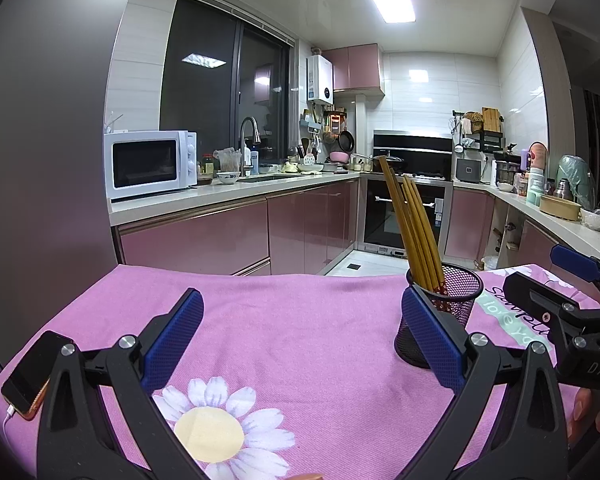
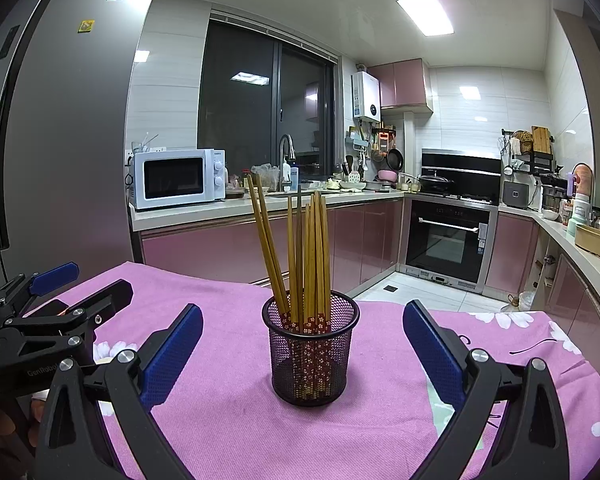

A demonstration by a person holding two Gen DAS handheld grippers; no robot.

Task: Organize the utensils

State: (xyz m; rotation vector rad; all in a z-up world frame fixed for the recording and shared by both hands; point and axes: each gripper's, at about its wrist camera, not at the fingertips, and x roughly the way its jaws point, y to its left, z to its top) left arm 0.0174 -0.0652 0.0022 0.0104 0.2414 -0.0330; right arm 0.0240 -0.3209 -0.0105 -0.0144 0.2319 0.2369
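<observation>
A black mesh cup [image 2: 311, 364] stands upright on the pink cloth, holding several wooden chopsticks [image 2: 308, 264] with red patterned ends down. My right gripper [image 2: 303, 338] is open, its blue pads on either side of the cup without touching it. In the left wrist view the same cup [image 1: 440, 316] with its chopsticks [image 1: 414, 228] sits just behind the right pad [image 1: 430, 336] of my left gripper [image 1: 300, 320], which is open with only bare cloth between its fingers. Each gripper shows at the edge of the other's view.
A pink flowered cloth [image 1: 284, 332] covers the table. A phone [image 1: 30, 372] on a cable lies at its left edge. A grey fridge [image 2: 60, 140] stands left; kitchen counters with a microwave [image 1: 150, 164] and an oven [image 2: 446, 236] lie beyond.
</observation>
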